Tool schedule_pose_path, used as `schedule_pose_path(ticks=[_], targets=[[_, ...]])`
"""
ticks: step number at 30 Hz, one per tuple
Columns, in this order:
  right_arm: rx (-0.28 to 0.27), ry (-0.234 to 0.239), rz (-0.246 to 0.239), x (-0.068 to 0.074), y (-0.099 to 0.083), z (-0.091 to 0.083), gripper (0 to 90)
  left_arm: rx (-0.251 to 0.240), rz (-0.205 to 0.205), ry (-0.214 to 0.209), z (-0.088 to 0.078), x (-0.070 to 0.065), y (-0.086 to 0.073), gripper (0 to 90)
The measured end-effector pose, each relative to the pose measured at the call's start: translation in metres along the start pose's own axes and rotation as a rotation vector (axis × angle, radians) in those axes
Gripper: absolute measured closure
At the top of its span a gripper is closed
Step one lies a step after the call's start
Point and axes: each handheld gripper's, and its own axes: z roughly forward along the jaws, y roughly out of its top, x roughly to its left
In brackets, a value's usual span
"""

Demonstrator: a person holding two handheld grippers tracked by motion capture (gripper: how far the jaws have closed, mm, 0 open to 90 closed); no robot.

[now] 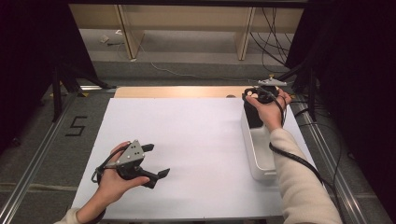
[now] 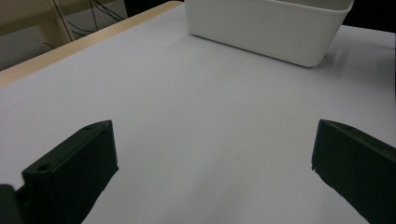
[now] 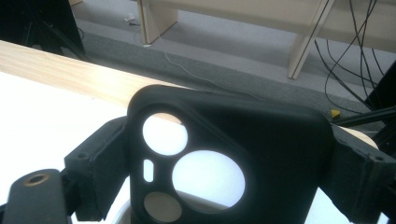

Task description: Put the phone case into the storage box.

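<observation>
Right gripper (image 1: 254,95) held up over the far end of the white bin (image 1: 259,158) at the right side of the worktop (image 1: 187,140), jaws clamped on a black phone case (image 3: 233,158) standing upright between them. In the right gripper view, case gripped by its two long edges, one jaw pressing each side, camera cut-outs facing the lens: two large round holes, a smaller round one below, a short slot beside them. Jaws spread wide by the breadth of the case, yet closed against it on both sides. Lower edge of the case just above the bin's rim, whether touching it or clear of it not to be told. Left gripper (image 1: 156,161) resting low at the near left of the worktop, well apart from the bin, held in the left hand (image 1: 114,179), grey three-cornered plate on top. Jaws wide apart with nothing between them, bare white surface showing in the gap in the left gripper view, the bin (image 2: 271,28) lying farther off across the sheet. Wooden strip of the worktop's far edge (image 1: 177,91) beyond the white cover.
</observation>
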Motion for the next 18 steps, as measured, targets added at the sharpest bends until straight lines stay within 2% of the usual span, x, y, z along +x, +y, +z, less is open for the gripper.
schedule_pose_path(ticks=[5,13,18], targets=[[-0.003,0.011,0.005,-0.0003,-0.0009,0.0008,11.7,0.001,0.002,0.000,0.0001,-0.0001,0.0000,0.0],[-0.012,0.003,0.013,0.0011,0.0008,-0.0011,2.1,0.001,0.002,0.002,0.0003,-0.0002,0.0002,0.0],[-0.033,0.003,0.014,0.0020,0.0027,-0.0066,1.4,0.000,0.003,0.005,0.0001,-0.0002,0.0007,0.0]])
